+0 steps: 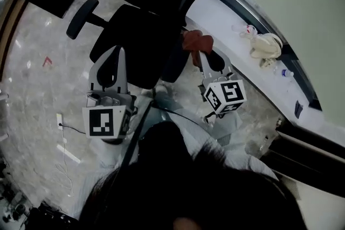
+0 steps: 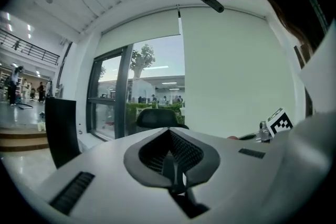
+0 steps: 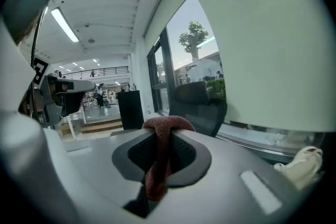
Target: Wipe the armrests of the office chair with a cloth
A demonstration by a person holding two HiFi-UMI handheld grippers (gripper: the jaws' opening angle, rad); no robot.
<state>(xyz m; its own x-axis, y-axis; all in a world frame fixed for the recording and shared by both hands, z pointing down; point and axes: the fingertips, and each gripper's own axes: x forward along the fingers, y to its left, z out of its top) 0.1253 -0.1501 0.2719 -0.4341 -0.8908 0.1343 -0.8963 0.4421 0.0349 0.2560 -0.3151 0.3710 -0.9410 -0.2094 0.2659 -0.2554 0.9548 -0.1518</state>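
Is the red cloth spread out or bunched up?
Bunched up. The red cloth hangs as a narrow folded strip pinched in the right gripper.

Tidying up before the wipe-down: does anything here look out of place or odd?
Nothing looks spilled or damaged. A crumpled cream bundle lies loose on the window ledge right of the office chair; a small white plug with its cord lies on the floor.

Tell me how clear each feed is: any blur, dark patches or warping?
Head view: dim and soft, the chair a near-black mass. Left gripper view: fisheye-bent, window bright, near jaws soft. Right gripper view: same bend, cloth fairly sharp, ceiling light bright.
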